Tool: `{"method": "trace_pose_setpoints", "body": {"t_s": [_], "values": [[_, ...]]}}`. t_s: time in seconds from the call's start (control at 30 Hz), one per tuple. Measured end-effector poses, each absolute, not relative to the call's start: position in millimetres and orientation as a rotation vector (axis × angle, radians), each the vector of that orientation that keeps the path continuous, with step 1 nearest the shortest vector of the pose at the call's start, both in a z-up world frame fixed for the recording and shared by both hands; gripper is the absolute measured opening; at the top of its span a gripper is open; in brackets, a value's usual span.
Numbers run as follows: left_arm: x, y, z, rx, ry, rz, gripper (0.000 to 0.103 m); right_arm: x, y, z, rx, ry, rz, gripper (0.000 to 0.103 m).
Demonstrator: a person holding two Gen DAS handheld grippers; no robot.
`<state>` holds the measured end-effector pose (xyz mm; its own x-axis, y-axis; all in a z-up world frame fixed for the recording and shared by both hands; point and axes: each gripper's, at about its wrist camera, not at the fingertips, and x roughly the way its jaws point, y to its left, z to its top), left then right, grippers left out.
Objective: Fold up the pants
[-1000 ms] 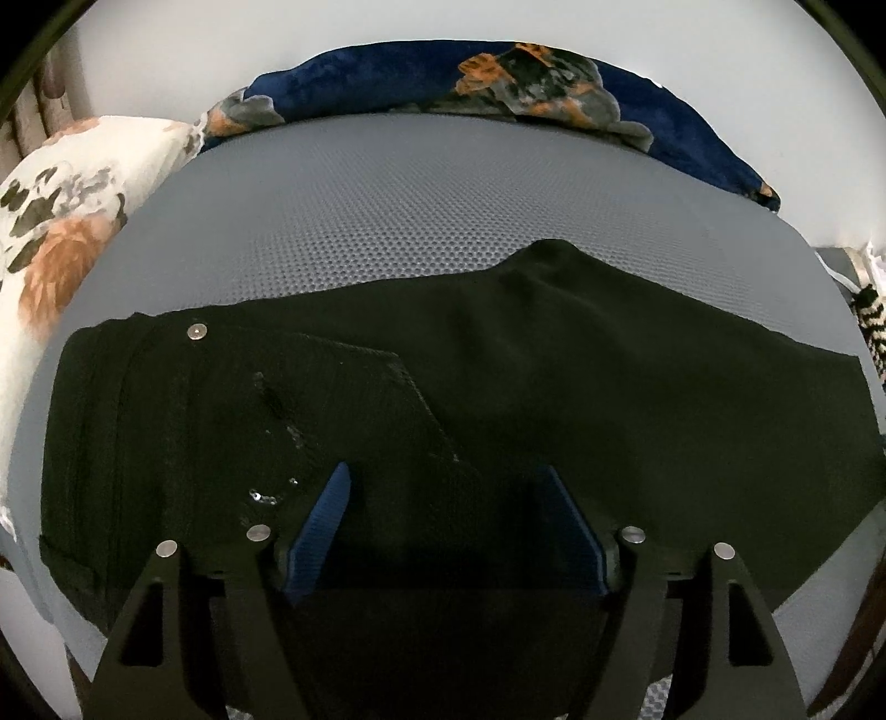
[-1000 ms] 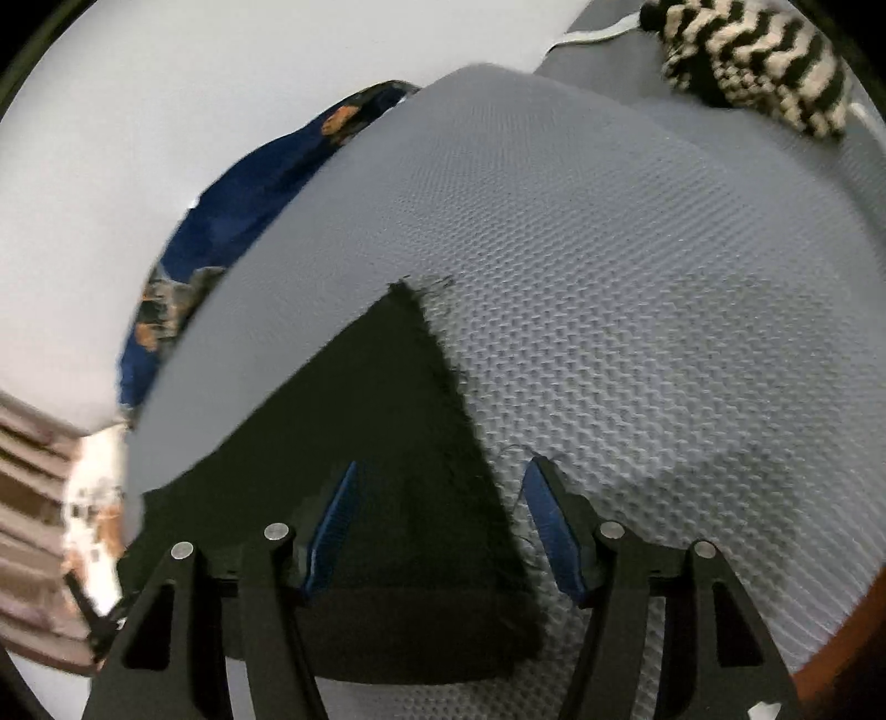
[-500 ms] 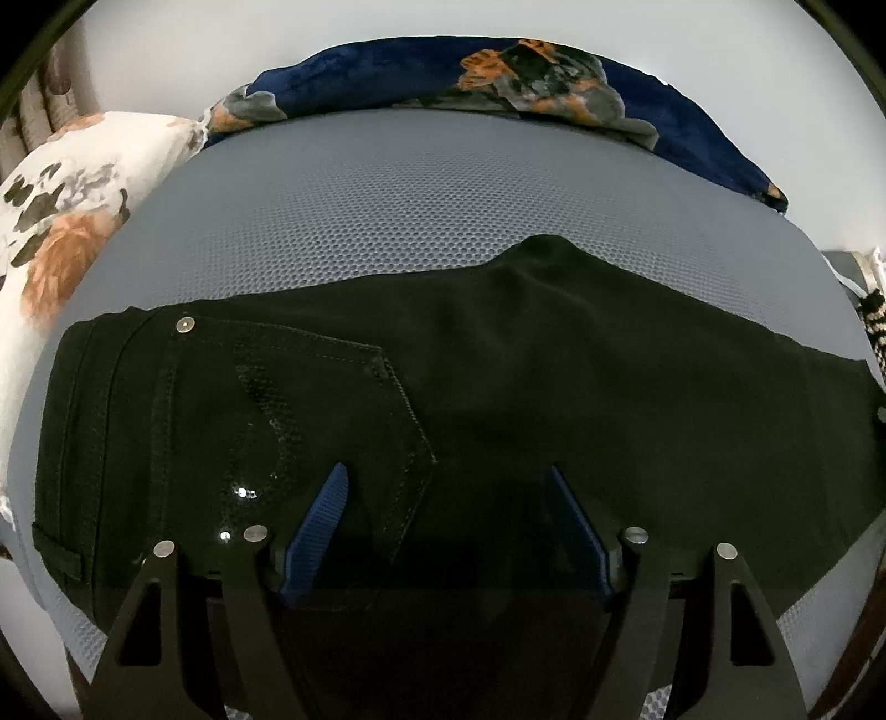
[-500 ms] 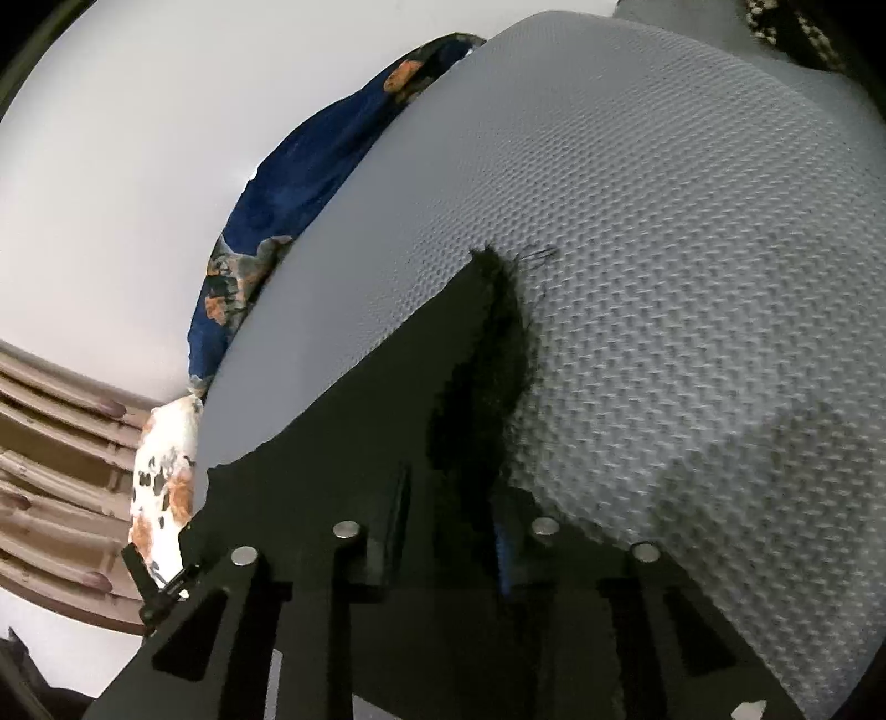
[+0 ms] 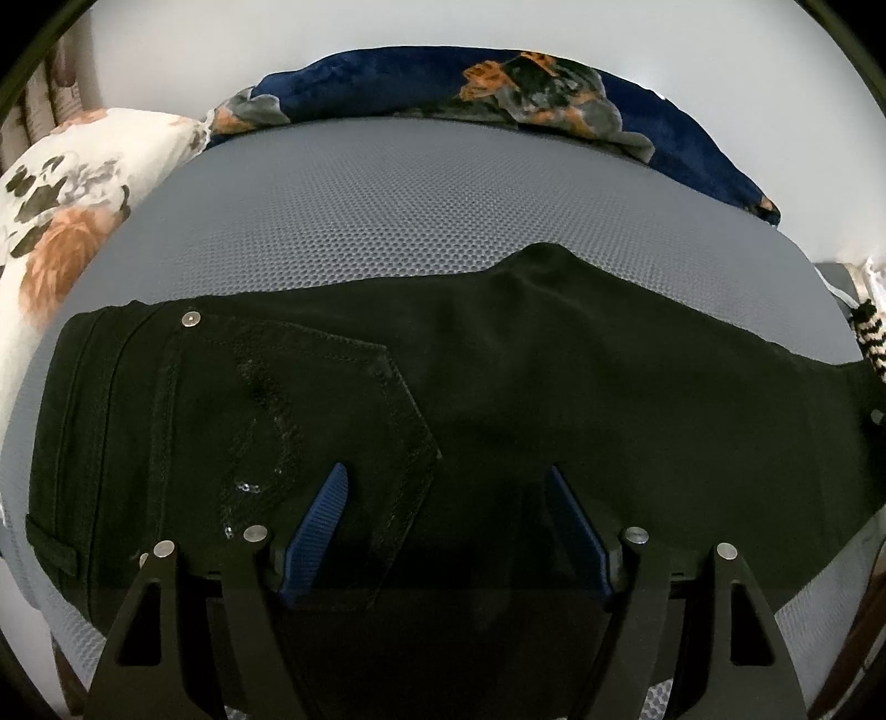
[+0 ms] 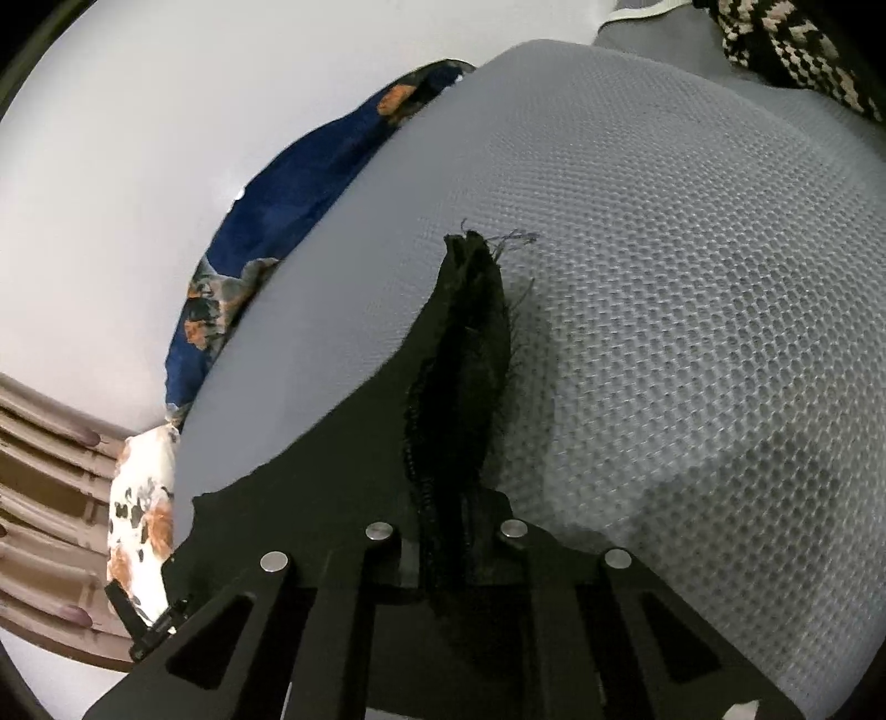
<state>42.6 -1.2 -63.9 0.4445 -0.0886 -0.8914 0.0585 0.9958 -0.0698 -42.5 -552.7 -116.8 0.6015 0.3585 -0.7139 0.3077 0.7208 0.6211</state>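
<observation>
1. Mesh-textured grey mattress [image 5: 387, 221] fills both views, backed by a plain white wall [image 5: 443, 27].
2. At far left lies a cream floral pillow [image 5: 61, 221]; a navy floral blanket [image 5: 554, 83] runs along the mattress's far edge; a black-and-white knit item [image 5: 869, 338] sits at far right, mostly cut off.
3. Black pants [image 5: 554, 387] lie flat across the mattress, waistband left, back pocket [image 5: 310, 421] up.
4. The left gripper [image 5: 446, 487] hovers wide open over them, gripping nothing.
5. The right gripper [image 6: 448, 548] is clamped on the raised frayed hem [image 6: 465, 354]; its fingertips are hidden by cloth.
</observation>
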Motion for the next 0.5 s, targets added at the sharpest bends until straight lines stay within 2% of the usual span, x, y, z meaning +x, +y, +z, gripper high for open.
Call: {"method": "trace_pose_setpoints", "body": {"t_s": [0.5], "values": [[39,-2,-67,-0.025,1.075,-0.116,0.075,-26,-476,-82,0.726,0.958,0.131,0.009]]}}
